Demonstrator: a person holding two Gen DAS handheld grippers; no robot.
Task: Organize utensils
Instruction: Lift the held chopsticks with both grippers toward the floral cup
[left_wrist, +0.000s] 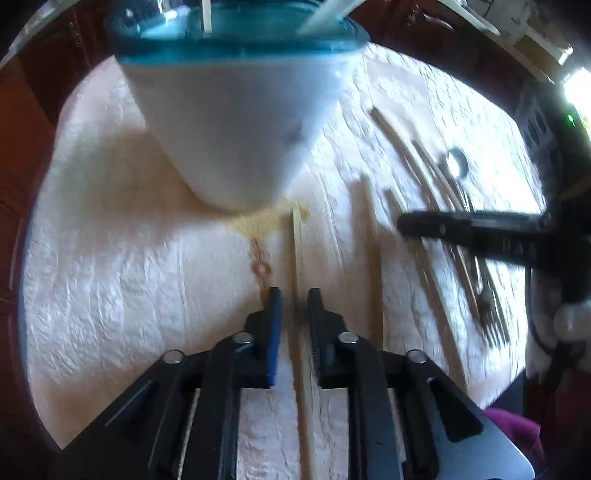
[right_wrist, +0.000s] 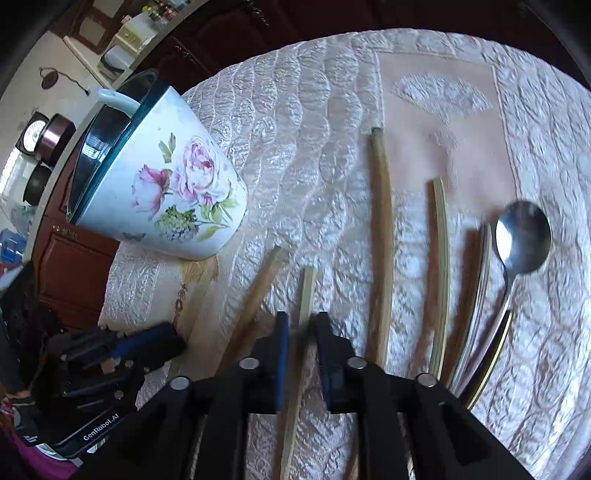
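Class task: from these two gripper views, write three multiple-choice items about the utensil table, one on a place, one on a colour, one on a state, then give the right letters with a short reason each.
1. Where does the metal spoon lie?
A. inside the mug
B. on the cloth, at the right end of the row of sticks
C. between the left gripper's fingers

2. What colour is the rim of the floral mug?
A. red
B. yellow
C. teal-blue

3. What lies between the fingers of the right gripper?
A. a pale wooden stick
B. the spoon
C. nothing

Answers: 1 B, it rests on the white cloth beyond the last stick. 2 C, the rim band shows teal in both views. 3 A, the stick runs straight through the gap.
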